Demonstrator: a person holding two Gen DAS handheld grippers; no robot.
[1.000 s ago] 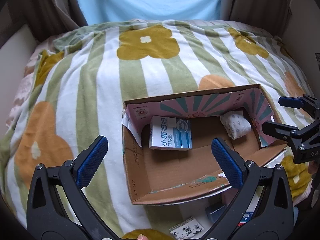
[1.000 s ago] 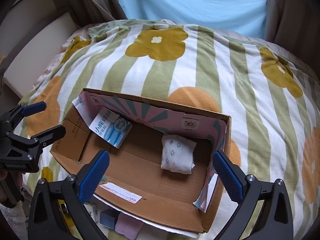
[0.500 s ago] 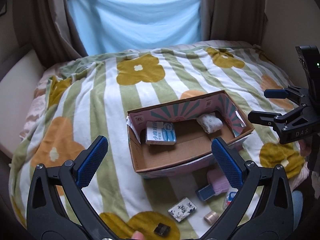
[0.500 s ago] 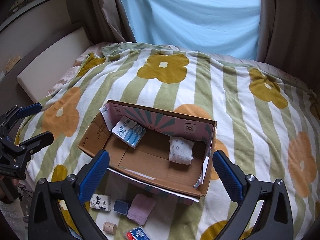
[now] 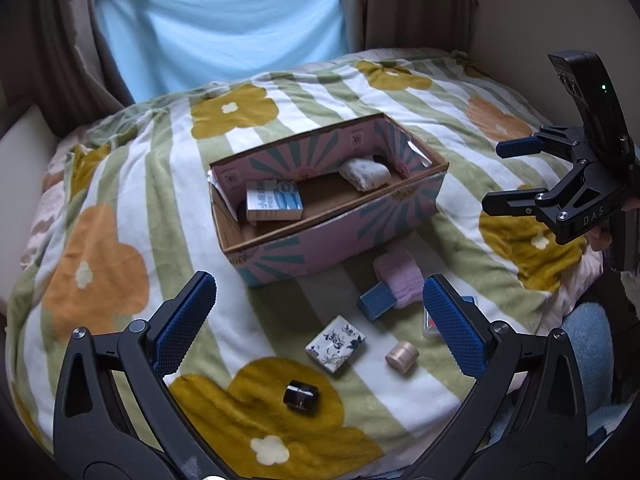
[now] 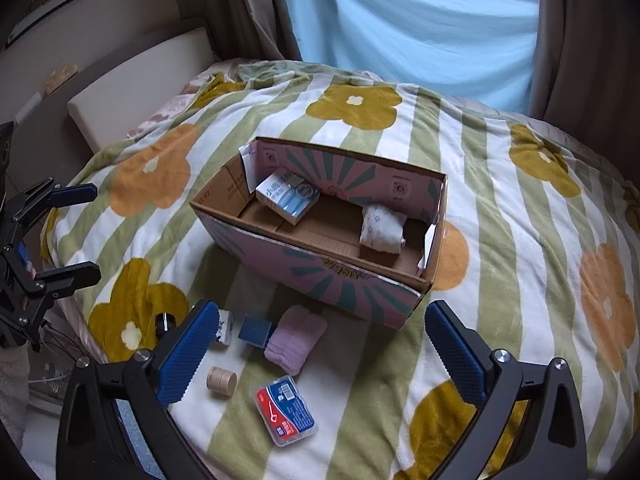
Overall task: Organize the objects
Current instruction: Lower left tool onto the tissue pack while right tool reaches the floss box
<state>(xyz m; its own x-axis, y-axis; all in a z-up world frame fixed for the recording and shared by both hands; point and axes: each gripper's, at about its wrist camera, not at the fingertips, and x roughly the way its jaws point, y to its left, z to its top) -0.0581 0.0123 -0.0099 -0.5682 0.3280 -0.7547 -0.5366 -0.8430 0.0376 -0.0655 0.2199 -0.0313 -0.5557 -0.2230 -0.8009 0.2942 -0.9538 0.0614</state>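
A pink and teal cardboard box (image 5: 340, 236) (image 6: 320, 276) sits open on the bed. It holds a blue and white carton (image 5: 274, 201) (image 6: 289, 196) and a rolled white cloth (image 5: 365, 173) (image 6: 382, 229). In front of it lie a pink cloth (image 5: 398, 276) (image 6: 295, 338), a blue block (image 5: 376, 302) (image 6: 255, 331), a patterned white box (image 5: 335, 343), a beige jar (image 5: 401, 357) (image 6: 221, 381), a black jar (image 5: 301, 395) and a red and blue clear case (image 6: 285, 410). My left gripper (image 5: 316, 328) (image 6: 76, 232) is open and empty. My right gripper (image 6: 320, 354) (image 5: 502, 176) is open and empty.
The bed is covered by a striped blanket with flowers (image 5: 120, 200) (image 6: 520, 220). A blue sheet (image 5: 224, 28) and brown curtains hang behind it. A cream headboard cushion (image 6: 132, 84) stands at the left. The bed's near edge drops off below the small items.
Both grippers have pulled back and up from the box. The small items in front of the box have come into view. Nothing was grasped.
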